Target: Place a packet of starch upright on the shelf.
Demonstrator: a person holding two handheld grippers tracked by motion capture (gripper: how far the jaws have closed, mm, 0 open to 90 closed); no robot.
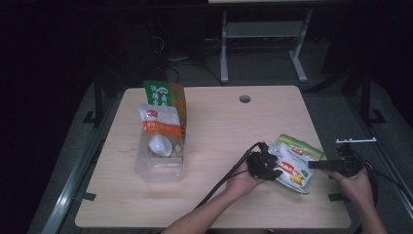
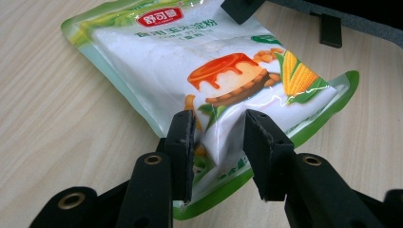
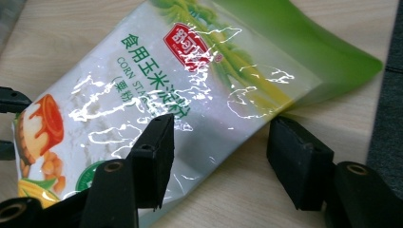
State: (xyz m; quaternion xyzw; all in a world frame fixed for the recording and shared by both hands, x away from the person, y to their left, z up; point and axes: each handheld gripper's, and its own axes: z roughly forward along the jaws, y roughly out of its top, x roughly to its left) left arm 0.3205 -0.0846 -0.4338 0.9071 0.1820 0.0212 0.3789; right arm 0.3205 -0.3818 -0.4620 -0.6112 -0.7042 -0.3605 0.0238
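Two grippers are seen at the near right of the table (image 1: 214, 204), each held in one hand. The left gripper (image 2: 218, 142) is clamped on a fold at the lower edge of one corn starch bag (image 2: 204, 61), its jaws pinched into the plastic. The right gripper (image 3: 221, 142) is held with its jaws apart: one jaw lies over the bag's side edge and the other stands on bare wood just beside it. The bag lies flat near the table's right edge, between the two grippers. Farther off, at the left, one clear plastic box (image 1: 159, 165) is seen with two packets (image 1: 160, 122) standing in it. One round hole (image 1: 245, 99) is seen near the far edge.
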